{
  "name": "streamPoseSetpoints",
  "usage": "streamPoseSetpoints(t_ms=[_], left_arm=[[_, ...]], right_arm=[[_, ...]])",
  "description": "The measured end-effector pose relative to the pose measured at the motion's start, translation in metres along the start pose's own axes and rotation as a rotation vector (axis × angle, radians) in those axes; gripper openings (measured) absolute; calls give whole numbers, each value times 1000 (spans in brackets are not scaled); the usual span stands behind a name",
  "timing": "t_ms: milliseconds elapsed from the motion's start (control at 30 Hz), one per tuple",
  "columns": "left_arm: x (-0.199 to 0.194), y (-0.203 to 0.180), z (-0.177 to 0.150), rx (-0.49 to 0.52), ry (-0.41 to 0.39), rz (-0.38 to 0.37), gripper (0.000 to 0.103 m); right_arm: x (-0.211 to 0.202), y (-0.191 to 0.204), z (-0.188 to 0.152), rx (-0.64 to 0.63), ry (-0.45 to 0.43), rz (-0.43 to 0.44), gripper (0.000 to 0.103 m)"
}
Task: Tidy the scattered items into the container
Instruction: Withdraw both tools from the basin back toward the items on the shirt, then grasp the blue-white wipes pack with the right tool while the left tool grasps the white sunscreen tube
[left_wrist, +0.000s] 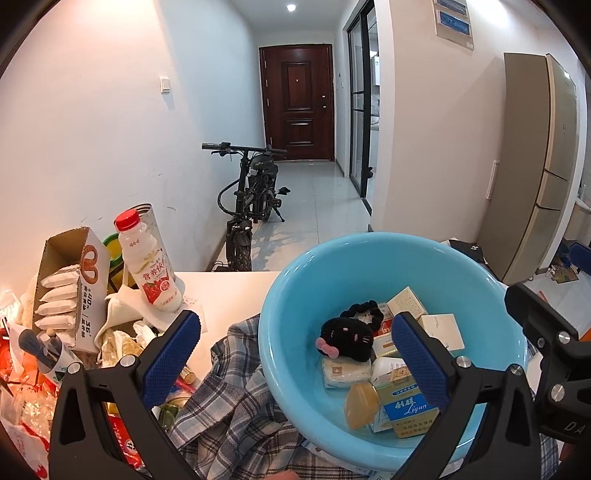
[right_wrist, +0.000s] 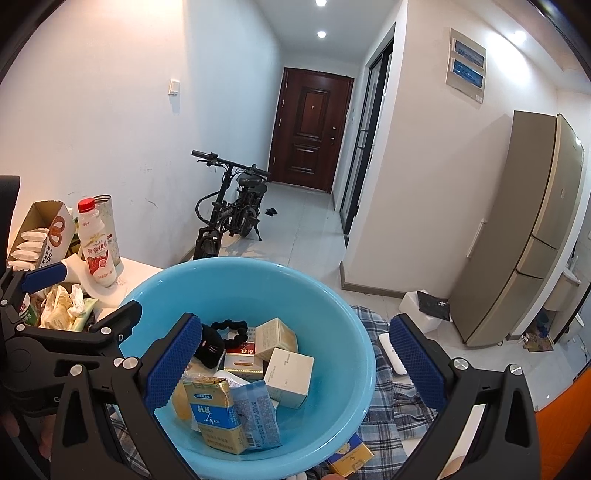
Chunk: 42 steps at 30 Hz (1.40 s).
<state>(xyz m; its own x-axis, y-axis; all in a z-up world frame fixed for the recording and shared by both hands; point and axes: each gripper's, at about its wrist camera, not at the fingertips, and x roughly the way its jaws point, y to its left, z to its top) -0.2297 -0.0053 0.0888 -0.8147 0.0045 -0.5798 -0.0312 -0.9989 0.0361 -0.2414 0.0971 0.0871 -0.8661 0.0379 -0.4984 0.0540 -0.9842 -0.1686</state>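
Observation:
A light blue basin (left_wrist: 291, 291) (right_wrist: 332, 306) sits on a plaid cloth (left_wrist: 236, 417) on the white table. Inside lie several small boxes, among them a yellow and blue Liqun box (left_wrist: 404, 404) (right_wrist: 214, 413), a white box (right_wrist: 288, 376), a black cat plush (left_wrist: 349, 338) with a black scrunchie, and an amber soap (left_wrist: 360, 404). My left gripper (left_wrist: 295, 358) hovers open over the basin's near left rim, nothing between its fingers. My right gripper (right_wrist: 293, 362) is open above the basin, also holding nothing. The other gripper's black frame (left_wrist: 546, 332) shows at the right edge.
Left of the basin stand a red-capped milk drink bottle (left_wrist: 151, 266) (right_wrist: 96, 249), an open carton of white packets (left_wrist: 62, 291), crumpled tissues and red wrappers. A yellow and blue box (right_wrist: 349, 458) and a white device (right_wrist: 392, 354) lie on the cloth. An e-bike (left_wrist: 251, 199) stands beyond.

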Motion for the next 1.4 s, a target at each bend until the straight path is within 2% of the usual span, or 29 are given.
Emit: streamPoseSetpoints(t_ms=[267,433,567,700,867,1067,1233,1400], left_arm=[[-10,4,2,-28,-4,-12,102],[-20,-3,2,-25,-5,-74,103],[-34,-16,2,21,-34,-117,103],[-46,-23,2,59,-73,-108,103],[-50,-21,4,49,-82,-129,103],[-48,-27,2,61,-65,-140,103],[-55,-28,1,70,-85,-139,103],[-54,-26,1,65,-82,-134,103]], right_arm=[[-11,1,4,7,-24,16,103],[-23,-11,-3,62,-6,70,103],[-42,-8,-19,24,-6,33,103],[-63,-6,-52,5,-1,18,103],[-74,0,-109,17,79,37,103],[-56,15,-167,0,217,43,103],[-32,20,-198,11,311,65,103],[-17,22,-213,18,355,89,103]])
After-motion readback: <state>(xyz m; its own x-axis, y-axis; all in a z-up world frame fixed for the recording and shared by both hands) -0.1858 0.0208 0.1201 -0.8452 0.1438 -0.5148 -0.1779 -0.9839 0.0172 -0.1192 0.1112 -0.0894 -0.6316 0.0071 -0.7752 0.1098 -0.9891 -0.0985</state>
